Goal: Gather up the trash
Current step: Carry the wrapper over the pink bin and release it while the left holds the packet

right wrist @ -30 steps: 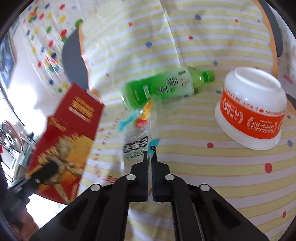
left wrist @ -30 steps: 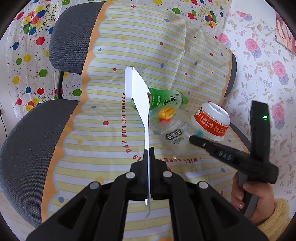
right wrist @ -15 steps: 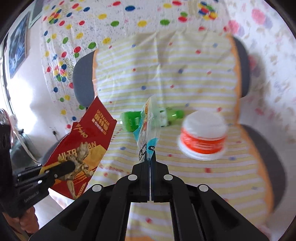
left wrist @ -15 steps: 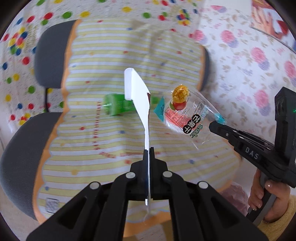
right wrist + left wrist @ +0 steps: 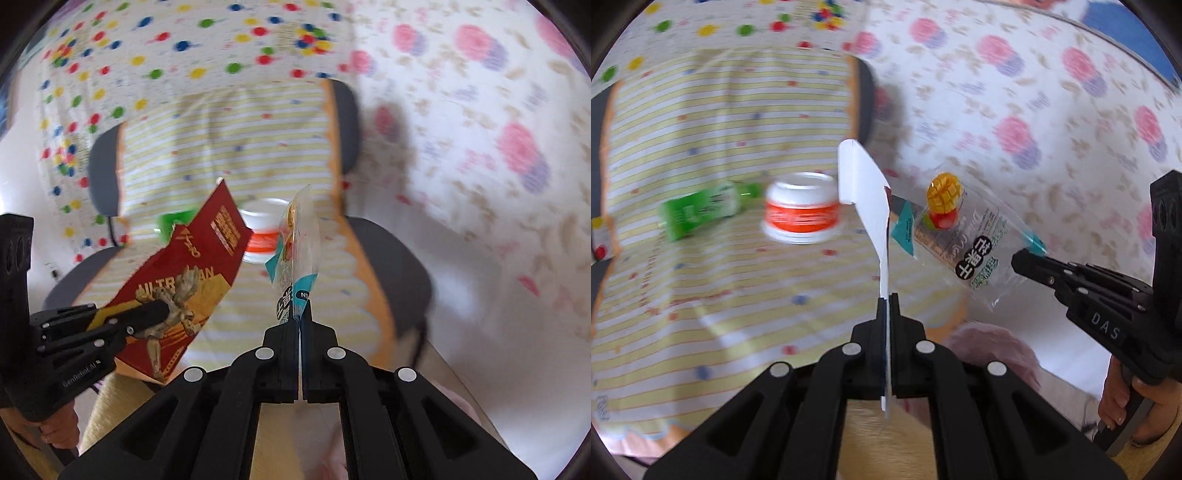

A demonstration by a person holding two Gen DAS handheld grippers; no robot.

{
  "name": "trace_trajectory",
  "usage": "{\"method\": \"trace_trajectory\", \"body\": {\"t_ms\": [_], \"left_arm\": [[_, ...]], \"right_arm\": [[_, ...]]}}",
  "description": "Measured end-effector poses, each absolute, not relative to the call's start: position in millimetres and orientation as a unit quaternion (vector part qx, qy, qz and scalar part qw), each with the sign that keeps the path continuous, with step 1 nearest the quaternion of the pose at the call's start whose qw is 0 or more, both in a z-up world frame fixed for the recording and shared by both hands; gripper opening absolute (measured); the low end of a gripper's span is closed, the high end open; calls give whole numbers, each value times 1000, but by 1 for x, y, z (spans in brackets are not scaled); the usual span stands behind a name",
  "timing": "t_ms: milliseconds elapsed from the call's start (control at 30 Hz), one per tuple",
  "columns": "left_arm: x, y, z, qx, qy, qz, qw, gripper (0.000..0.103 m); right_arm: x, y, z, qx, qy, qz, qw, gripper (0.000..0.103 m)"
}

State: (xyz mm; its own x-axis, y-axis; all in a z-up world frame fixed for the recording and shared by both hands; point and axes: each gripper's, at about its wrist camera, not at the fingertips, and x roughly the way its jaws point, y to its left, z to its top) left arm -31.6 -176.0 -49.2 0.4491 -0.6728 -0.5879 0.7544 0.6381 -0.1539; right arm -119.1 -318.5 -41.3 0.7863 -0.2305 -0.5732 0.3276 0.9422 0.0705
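bright daylight | backgrounds motion-blurred; near parts sharp | fisheye edges bowed — dark corners

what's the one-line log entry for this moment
left gripper: shut on red card package | right gripper: shut on clear snack bag | on chair: green bottle, noodle cup

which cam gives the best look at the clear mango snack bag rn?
Left wrist. It shows the mango snack bag broadside, print and fruit picture visible, one corner pinched by the right gripper. The right wrist view shows it edge-on, a thin strip rising from the shut jaws, label mostly unreadable.
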Motion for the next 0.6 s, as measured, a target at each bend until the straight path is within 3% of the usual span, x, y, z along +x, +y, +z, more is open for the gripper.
{"method": "trace_trajectory", "body": {"t_ms": [367, 600], "left_arm": [[-68, -245, -67, 76, 315, -509, 798, 0], [-75, -256, -91, 87, 345, -517, 778, 0]], "right_arm": [[-206, -375, -90, 125, 350, -274, 887, 2], [-214, -401, -131, 161, 389, -295, 858, 10]]}}
